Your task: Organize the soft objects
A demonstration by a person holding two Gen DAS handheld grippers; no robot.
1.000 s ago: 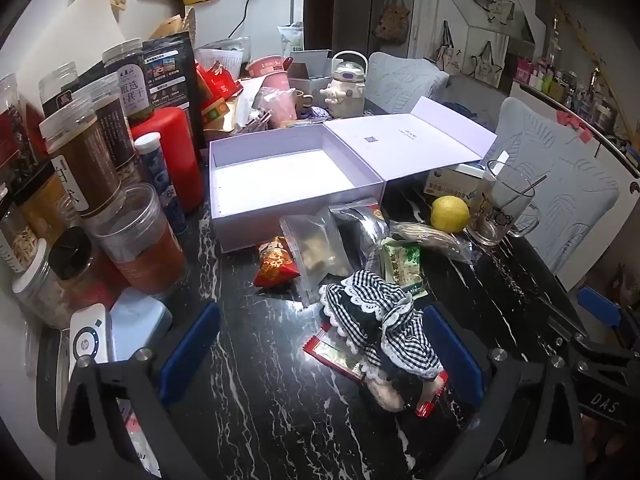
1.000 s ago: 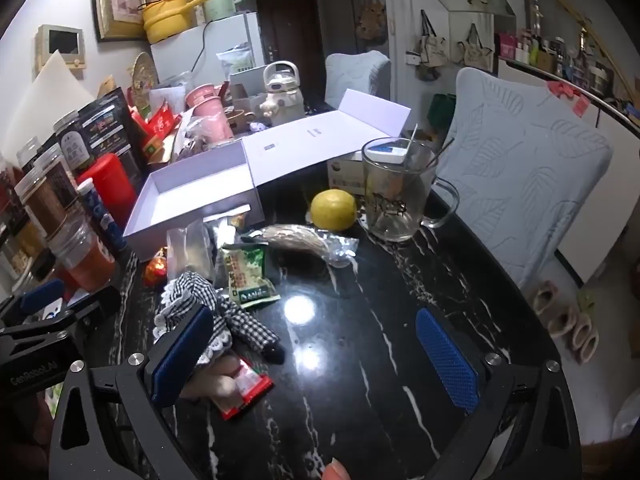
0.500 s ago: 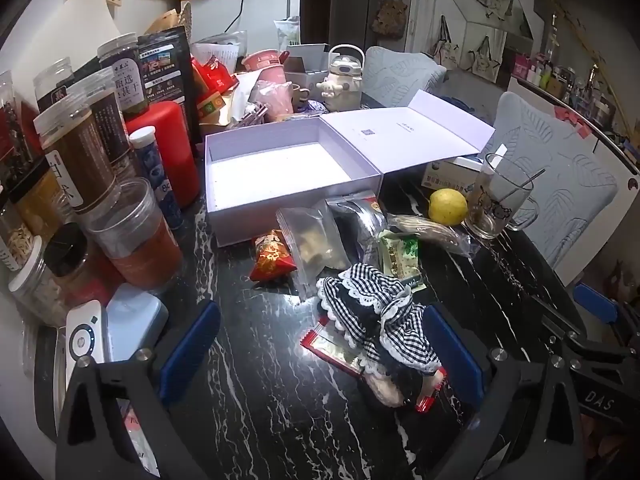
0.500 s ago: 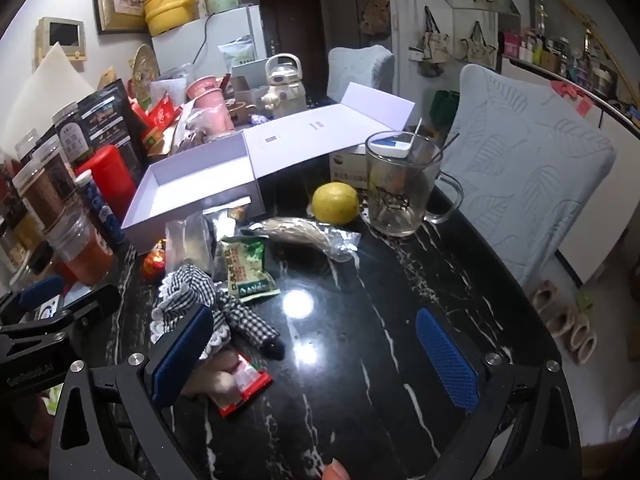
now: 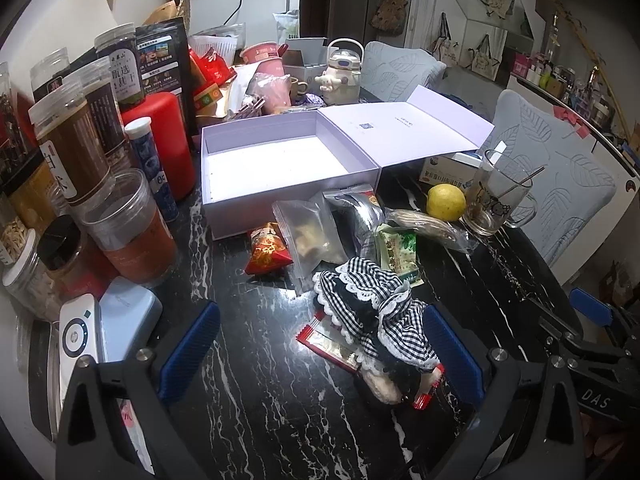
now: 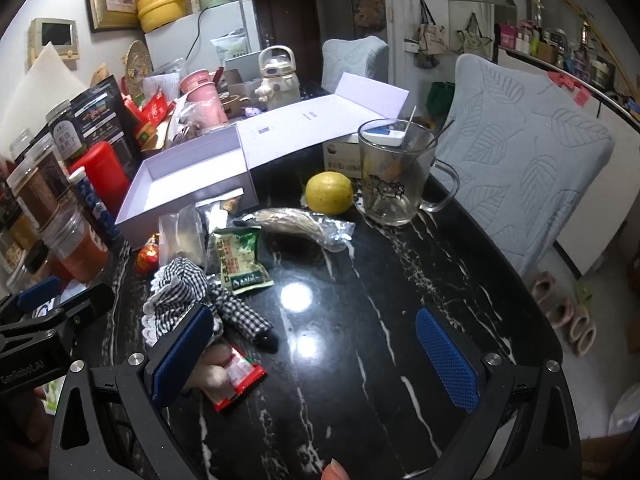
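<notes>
Right now both grippers hover low over the black marble table (image 5: 248, 400) w/ fingers spread wide, nothing held. Left gripper (image 5: 320, 354) frames a doll (image 5: 372, 316) in a black-and-white checked dress w/ lace trim; doll lies on its side between the blue pads, closer to the pad at 3 o'clock, not touched as far as I can tell. Under the doll is a red snack packet (image 5: 332, 346), partly covered.

Right gripper (image 6: 316, 354) sits above bare tabletop; its left pad (image 6: 182, 354) overlaps the doll's legs in view, contact can't be judged. Same doll (image 6: 188, 292) shows at approx 10 o'clock from the gripper's centre.

At 12 o'clock from the doll in left wrist view: clear zip bag (image 5: 310, 236), red foil pouch (image 5: 268, 250) just beside it at 9 o'clock, green sachet (image 5: 398, 252) touching the dress hem, silver bag (image 5: 358, 216) behind. Further at 12 o'clock stands the lavender box (image 5: 280, 200), open, inside bare, lid (image 5: 404, 128) folded flat toward 2 o'clock.

At 2 o'clock: long clear wrapper (image 5: 428, 226), then a lemon (image 5: 446, 202), then glass mug (image 5: 500, 200) w/ a spoon in it, all close together. Small carton (image 5: 444, 172) behind the lemon.

At 9–10 o'clock: plastic jars (image 5: 124, 228), blue tube (image 5: 152, 168), red canister (image 5: 160, 144), crowded along the table edge. White device (image 5: 78, 336) and pale blue case (image 5: 128, 312) lie at 8 o'clock beside left finger.
</notes>
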